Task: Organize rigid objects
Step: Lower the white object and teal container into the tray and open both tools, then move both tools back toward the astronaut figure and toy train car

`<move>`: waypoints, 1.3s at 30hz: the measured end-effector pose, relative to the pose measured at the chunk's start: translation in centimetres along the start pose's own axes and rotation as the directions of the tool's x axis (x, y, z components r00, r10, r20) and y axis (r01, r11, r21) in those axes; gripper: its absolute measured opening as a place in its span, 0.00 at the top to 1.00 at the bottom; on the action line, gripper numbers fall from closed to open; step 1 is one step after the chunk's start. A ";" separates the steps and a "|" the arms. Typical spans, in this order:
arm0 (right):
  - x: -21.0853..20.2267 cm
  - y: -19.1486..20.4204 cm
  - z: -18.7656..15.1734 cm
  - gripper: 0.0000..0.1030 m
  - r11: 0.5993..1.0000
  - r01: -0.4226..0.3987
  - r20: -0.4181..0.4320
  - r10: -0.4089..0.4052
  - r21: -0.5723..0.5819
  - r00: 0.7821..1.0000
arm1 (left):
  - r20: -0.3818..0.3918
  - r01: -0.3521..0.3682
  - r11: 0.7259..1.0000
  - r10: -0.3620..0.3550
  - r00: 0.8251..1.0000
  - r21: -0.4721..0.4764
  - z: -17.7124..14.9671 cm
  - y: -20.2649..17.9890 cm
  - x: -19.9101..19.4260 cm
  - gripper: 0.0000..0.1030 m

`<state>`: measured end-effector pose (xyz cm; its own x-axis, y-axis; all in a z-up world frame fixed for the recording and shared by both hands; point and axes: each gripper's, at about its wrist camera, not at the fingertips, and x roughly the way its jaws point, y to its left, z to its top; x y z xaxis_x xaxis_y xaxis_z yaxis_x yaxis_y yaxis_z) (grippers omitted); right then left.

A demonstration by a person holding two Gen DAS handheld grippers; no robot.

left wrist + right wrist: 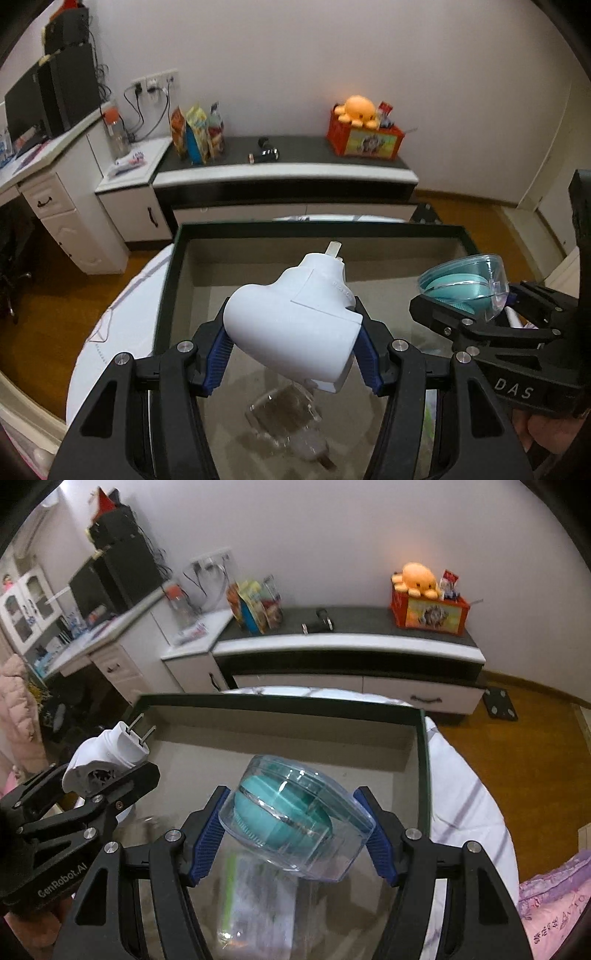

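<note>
Left hand-held gripper (291, 354) pinching white plug (295, 325), right hand-held gripper (295, 834) pinching clear case (295, 819) — both held over the box (173, 280), likely for dropping in.

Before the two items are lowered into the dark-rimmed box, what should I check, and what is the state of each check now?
1. Left gripper holds the white plug-in device, blue pads on both sides: ok.
2. Right gripper holds the clear case with the teal brush, pads on both sides: ok.
3. Both items hang over the inside of the box: ok.
4. Box floor below the left item is free: not ok, a clear bottle lies there.
5. Box floor below the right item is free: not ok, a clear packet lies there.
6. The two grippers stay apart: ok.
</note>
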<state>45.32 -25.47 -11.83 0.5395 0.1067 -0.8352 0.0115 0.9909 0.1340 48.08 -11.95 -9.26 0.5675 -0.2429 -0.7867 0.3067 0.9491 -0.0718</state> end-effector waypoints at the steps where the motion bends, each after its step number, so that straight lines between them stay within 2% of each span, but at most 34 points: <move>1: 0.5 0.0 0.0 0.33 1.000 0.009 -0.014 -0.009 -0.004 1.000 | -0.014 -0.008 1.000 0.008 1.000 0.002 -0.1 0.0 0.4 0.43; 4: 1.2 -0.1 -0.1 0.32 1.000 0.014 -0.041 -0.015 -0.009 0.999 | -0.038 -0.001 1.000 0.001 0.999 -0.006 -0.2 0.0 0.5 0.41; 6: 1.1 0.1 -0.4 0.32 0.999 0.032 -0.036 -0.033 -0.026 0.999 | -0.019 -0.033 0.999 0.034 0.999 0.009 -0.3 -0.1 0.0 0.32; 10: 0.3 0.0 -0.6 0.18 0.999 0.030 -0.031 -0.030 -0.011 0.999 | 0.013 -0.069 0.998 0.069 0.998 0.008 -1.2 0.4 -1.6 0.11; 11: 0.1 -0.1 -0.8 0.15 1.000 0.023 -0.029 -0.023 -0.005 0.999 | 0.027 -0.067 0.998 0.067 0.997 0.003 -1.4 0.6 -2.2 0.10; 13: -1.0 0.0 -1.5 0.01 1.000 0.029 -0.011 -0.029 0.000 1.000 | 0.060 -0.068 0.998 0.068 0.996 -0.005 -2.2 1.0 -3.8 0.08; 16: -3.3 0.5 -2.0 0.00 1.000 0.019 0.044 -0.020 0.011 0.999 | 0.114 -0.094 0.995 0.097 0.989 -0.032 -3.5 1.8 -6.7 0.03; 18: -5.8 0.7 -2.9 0.00 0.999 -0.021 0.095 0.018 0.032 0.995 | 0.157 -0.102 0.994 0.108 0.982 -0.049 -4.7 2.4 -9.0 0.02; 22: -9.6 1.7 -5.1 0.00 0.999 -0.024 0.171 0.017 0.042 0.985 | 0.204 -0.092 0.992 0.109 0.973 -0.090 -7.2 3.3 -13.1 0.00; 31: -17.5 3.3 -13.3 0.00 0.996 -0.058 0.282 0.037 0.068 0.959 | 0.270 -0.121 0.985 0.151 0.951 -0.126 -12.5 2.3 -21.0 0.00; 39: -23.0 4.2 -19.0 0.00 0.999 0.007 0.354 -0.025 0.052 0.935 | 0.325 -0.158 0.978 0.196 0.925 -0.139 -17.6 1.1 -26.4 0.00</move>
<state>16.95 -22.21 -2.16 0.8019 0.0457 -0.5958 0.0591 0.9861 0.1552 19.95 -0.96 0.64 0.8334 -0.1044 -0.5426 0.1044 0.9941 -0.0309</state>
